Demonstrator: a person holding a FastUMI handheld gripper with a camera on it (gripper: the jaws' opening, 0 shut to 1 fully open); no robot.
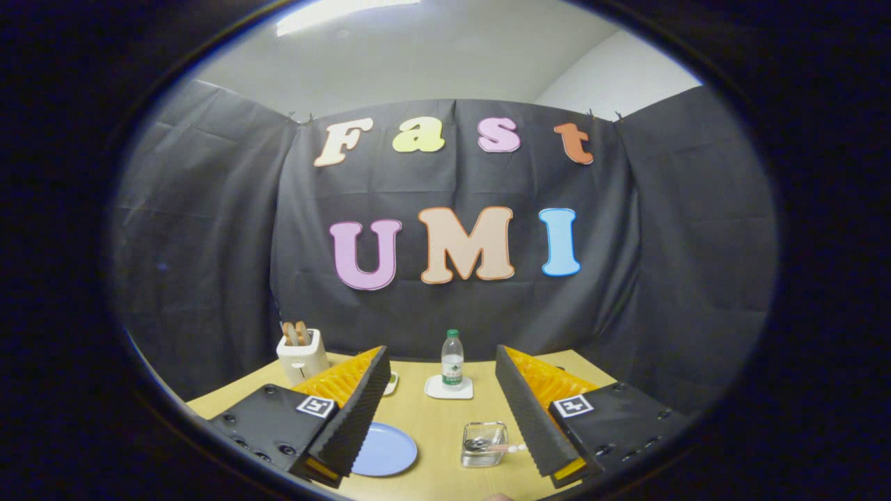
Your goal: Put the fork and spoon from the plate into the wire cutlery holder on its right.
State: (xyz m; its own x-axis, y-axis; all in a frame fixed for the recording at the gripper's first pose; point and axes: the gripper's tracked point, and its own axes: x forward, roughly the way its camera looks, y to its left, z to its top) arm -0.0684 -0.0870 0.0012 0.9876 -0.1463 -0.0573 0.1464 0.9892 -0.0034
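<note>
Fingers [443, 390] wide apart, empty, above wooden table [435, 417] in black-draped booth.

The table [431, 424] looks like pale wood or wood laminate, smooth and faintly satin. At 7 o'clock between the fingers lies a plate [386, 451], smooth and matt, plastic or glazed ware; which one cannot be told. At 5 o'clock the holder [483, 443] is thin shiny metal wire, with glossy metal cutlery [480, 443] inside and a pale, smooth handle sticking out. At 12 o'clock beyond them stands a clear plastic bottle [452, 360], glossy, on a matt white coaster [449, 388]. At 10 o'clock the toaster [302, 356] has a smooth cream shell, slightly glossy. The wall [209, 229] is matt black cloth, creased. The gripper [442, 410] stands open, its fingers' inner faces ribbed and matt
</note>
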